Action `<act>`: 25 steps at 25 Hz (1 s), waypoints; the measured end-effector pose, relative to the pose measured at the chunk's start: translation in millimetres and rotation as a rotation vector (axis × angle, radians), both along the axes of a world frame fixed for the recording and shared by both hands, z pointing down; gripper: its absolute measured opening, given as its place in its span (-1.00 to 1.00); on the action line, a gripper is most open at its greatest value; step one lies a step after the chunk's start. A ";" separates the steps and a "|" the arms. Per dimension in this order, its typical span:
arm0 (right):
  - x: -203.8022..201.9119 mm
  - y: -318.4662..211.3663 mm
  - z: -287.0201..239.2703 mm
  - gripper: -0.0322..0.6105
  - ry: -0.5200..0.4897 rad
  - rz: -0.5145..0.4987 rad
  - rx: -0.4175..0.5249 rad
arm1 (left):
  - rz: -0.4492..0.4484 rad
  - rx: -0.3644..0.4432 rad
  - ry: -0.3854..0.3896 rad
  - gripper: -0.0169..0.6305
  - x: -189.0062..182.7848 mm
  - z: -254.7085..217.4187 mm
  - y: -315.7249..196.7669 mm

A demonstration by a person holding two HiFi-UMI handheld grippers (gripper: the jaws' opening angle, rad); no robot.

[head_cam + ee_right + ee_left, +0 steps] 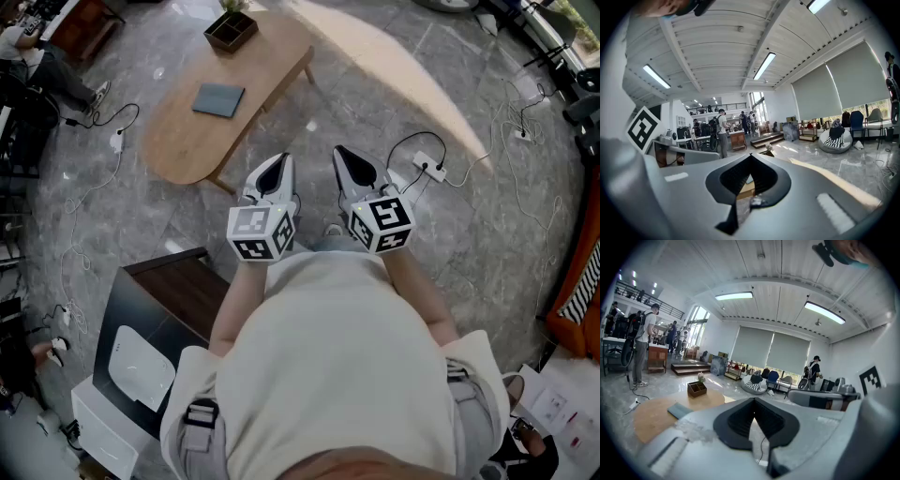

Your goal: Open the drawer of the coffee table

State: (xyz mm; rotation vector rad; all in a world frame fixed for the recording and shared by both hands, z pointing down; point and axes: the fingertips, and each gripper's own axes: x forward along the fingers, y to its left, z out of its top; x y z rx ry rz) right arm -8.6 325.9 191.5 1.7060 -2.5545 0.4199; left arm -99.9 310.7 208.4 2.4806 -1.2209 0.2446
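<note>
- A light wooden oval coffee table (178,131) is seen at the far left, untouched; a grey-blue flat pad (218,99) and a dark wooden compartment box (231,30) are carried on it. Its drawer cannot be made out.
- The left gripper (277,161) is held in the air, jaws pressed together on nothing.
- The right gripper (343,156) is held just beside it, jaws likewise closed and empty.

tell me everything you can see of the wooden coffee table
The coffee table has a light wood top with a rounded, bean-like outline and stands upright on slim wooden legs on the grey marble floor. A dark compartmented box sits at its far end, and a flat blue-grey pad lies near the middle. No drawer front shows from above.
</note>
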 end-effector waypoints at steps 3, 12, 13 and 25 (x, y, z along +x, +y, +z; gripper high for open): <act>0.1 -0.3 -1.5 -0.91 0.010 0.006 0.004 | 0.003 0.000 0.014 -0.94 0.9 0.0 -0.6; 3.9 -8.0 -0.3 -0.91 0.028 -0.018 0.004 | -0.005 -0.011 0.026 -0.94 6.2 3.3 -10.6; 5.9 -9.5 0.4 -0.91 0.029 -0.022 0.004 | -0.005 -0.007 0.028 -0.94 8.8 2.3 -11.5; 28.3 -20.0 13.3 -0.90 0.007 -0.065 -0.024 | -0.074 0.010 0.035 -0.94 25.5 9.7 -11.7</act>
